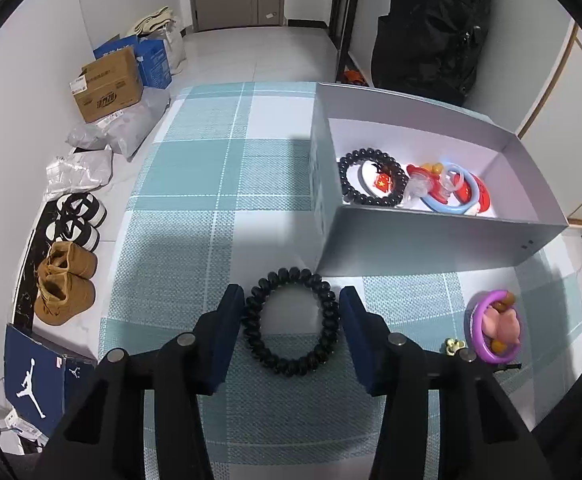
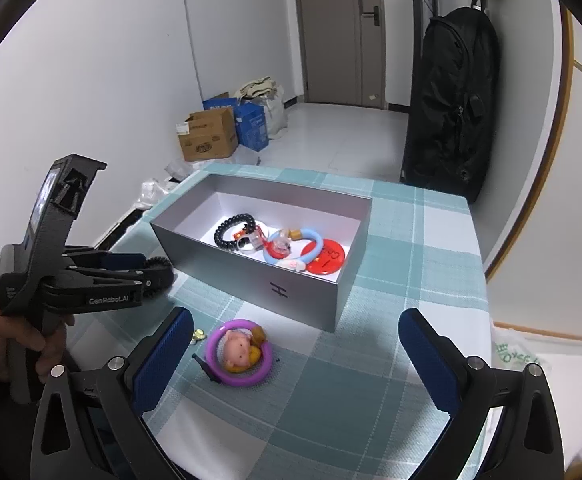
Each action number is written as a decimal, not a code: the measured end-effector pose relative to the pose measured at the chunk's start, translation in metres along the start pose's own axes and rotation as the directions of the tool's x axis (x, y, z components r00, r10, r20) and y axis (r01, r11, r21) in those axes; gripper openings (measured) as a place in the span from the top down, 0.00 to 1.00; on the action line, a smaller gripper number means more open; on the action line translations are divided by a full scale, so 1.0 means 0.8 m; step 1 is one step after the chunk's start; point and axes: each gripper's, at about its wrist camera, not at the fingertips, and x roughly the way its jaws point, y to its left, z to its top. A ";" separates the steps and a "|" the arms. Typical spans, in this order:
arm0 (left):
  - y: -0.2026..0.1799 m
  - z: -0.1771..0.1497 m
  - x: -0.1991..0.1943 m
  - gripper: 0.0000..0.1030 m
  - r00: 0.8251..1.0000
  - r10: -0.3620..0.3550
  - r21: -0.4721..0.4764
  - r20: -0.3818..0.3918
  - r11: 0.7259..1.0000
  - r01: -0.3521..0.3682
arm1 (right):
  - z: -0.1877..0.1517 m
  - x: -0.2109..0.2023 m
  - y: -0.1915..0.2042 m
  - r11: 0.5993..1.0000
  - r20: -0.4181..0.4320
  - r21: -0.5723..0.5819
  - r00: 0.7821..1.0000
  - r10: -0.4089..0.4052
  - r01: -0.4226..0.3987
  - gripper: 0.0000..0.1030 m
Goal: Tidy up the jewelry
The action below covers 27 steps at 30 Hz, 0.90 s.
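The left gripper point(image 1: 291, 312) jaws are pressing in on the black spiral bracelet point(image 1: 289, 321) lying on the checked tablecloth point(image 1: 195, 184); the right gripper point(image 2: 295, 356) is hanging wide and empty. Several pieces are already sitting in the grey box point(image 2: 251, 272). The purple ring with the doll point(image 2: 239, 352) and a small gold charm point(image 1: 454, 345) are waiting outside.

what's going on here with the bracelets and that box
A person is sorting jewelry into a grey box on a checked tablecloth, with a gripper in each hand. The left gripper straddles a black spiral bracelet lying on the cloth; whether its pads touch it is unclear. The right gripper hangs open near a purple ring with a pink doll, not touching it. A black bead bracelet and a blue ring already lie in the box.
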 end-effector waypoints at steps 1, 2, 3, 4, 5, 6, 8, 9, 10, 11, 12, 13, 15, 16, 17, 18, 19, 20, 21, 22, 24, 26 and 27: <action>0.000 0.000 -0.001 0.60 1.000 -0.004 0.000 -0.002 1.000 0.004 | 0.000 0.000 0.000 1.000 -0.003 -0.002 1.000 -0.002 0.002 0.00; 0.001 0.000 -0.001 0.61 1.000 -0.008 -0.002 -0.004 1.000 0.008 | 0.000 0.000 0.000 1.000 -0.003 -0.004 1.000 -0.004 0.004 0.00; 0.002 -0.001 -0.001 0.61 1.000 -0.012 -0.003 -0.007 1.000 0.012 | 0.000 0.000 0.000 1.000 -0.004 -0.006 1.000 -0.007 0.007 0.00; 0.002 0.000 -0.001 0.61 1.000 -0.015 -0.005 -0.009 1.000 0.015 | 0.000 0.001 0.001 1.000 -0.007 -0.009 1.000 -0.012 0.012 0.00; 0.003 -0.001 -0.002 0.61 1.000 -0.022 -0.012 -0.011 1.000 0.021 | 0.000 0.001 0.001 1.000 -0.009 -0.010 1.000 -0.018 0.018 0.00; 0.004 -0.001 -0.003 0.61 0.999 -0.038 -0.025 -0.012 0.999 0.037 | -0.001 0.001 0.001 1.000 -0.011 -0.010 1.000 -0.021 0.021 0.00; 0.006 -0.001 -0.004 0.61 0.997 -0.071 -0.050 -0.016 0.996 0.070 | -0.001 0.002 0.000 1.000 -0.016 -0.009 1.000 -0.022 0.022 0.00; 0.005 -0.001 -0.004 0.61 0.997 -0.080 -0.059 -0.019 0.995 0.079 | -0.002 0.002 0.000 1.000 -0.021 -0.009 0.999 -0.025 0.025 0.00; 0.004 -0.001 -0.005 0.62 0.996 -0.089 -0.064 -0.023 0.994 0.087 | -0.002 0.003 0.000 1.000 -0.027 -0.009 0.999 -0.028 0.028 0.00; 0.003 -0.002 -0.006 0.63 0.994 -0.105 -0.070 -0.025 0.992 0.103 | -0.003 0.004 0.000 1.000 -0.035 -0.008 0.999 -0.030 0.030 0.00; 0.002 -0.003 -0.008 0.64 0.993 -0.119 -0.077 -0.027 0.990 0.116 | -0.004 0.004 -0.001 1.000 -0.044 -0.006 0.999 -0.031 0.031 0.00; 0.002 -0.003 -0.010 0.64 0.992 -0.125 -0.081 -0.026 0.989 0.123 | -0.005 0.005 -0.002 1.000 -0.052 -0.002 0.998 -0.030 0.030 0.00; 0.000 -0.003 -0.019 0.64 0.989 -0.145 -0.084 -0.013 0.986 0.143 | -0.008 0.008 -0.007 1.000 -0.079 0.017 0.997 -0.021 0.022 0.00; -0.001 -0.002 -0.022 0.64 0.988 -0.153 -0.083 -0.007 0.985 0.152 | -0.010 0.010 -0.009 1.000 -0.092 0.027 0.996 -0.013 0.015 0.00; -0.003 -0.001 -0.028 0.64 0.986 -0.166 -0.082 0.004 0.983 0.166 | -0.012 0.011 -0.011 0.999 -0.107 0.043 0.994 0.001 0.004 0.00; -0.003 0.000 -0.032 0.64 0.985 -0.173 -0.082 0.013 0.981 0.173 | -0.013 0.013 -0.013 0.998 -0.120 0.059 0.993 0.018 -0.011 0.00; -0.005 -0.001 -0.036 0.64 0.984 -0.179 -0.082 0.019 0.980 0.180 | -0.015 0.015 -0.014 0.998 -0.127 0.067 0.991 0.030 -0.021 0.00; -0.006 0.000 -0.041 0.64 0.981 -0.191 -0.082 0.028 0.978 0.193 | -0.016 0.017 -0.014 0.997 -0.137 0.072 0.990 0.038 -0.028 0.00; -0.006 0.000 -0.044 0.64 0.979 -0.199 -0.083 0.035 0.976 0.202 | -0.017 0.019 -0.013 0.997 -0.147 0.070 0.988 0.041 -0.031 0.00; -0.005 0.001 -0.045 0.64 0.978 -0.205 -0.083 0.040 0.975 0.208 | -0.019 0.021 -0.011 0.997 -0.154 0.066 0.987 0.045 -0.035 0.00; -0.006 0.002 -0.051 0.64 0.974 -0.220 -0.085 0.052 0.971 0.224 | -0.022 0.025 -0.006 0.997 -0.174 0.060 0.983 0.066 -0.056 0.00; -0.004 0.003 -0.055 0.64 0.971 -0.232 -0.089 0.061 0.967 0.237 | -0.025 0.030 -0.001 0.995 -0.192 0.057 0.977 0.090 -0.080 0.00; -0.003 0.003 -0.056 0.64 0.969 -0.239 -0.090 0.066 0.966 0.244 | -0.026 0.033 0.003 0.995 -0.203 0.048 0.974 0.096 -0.088 0.00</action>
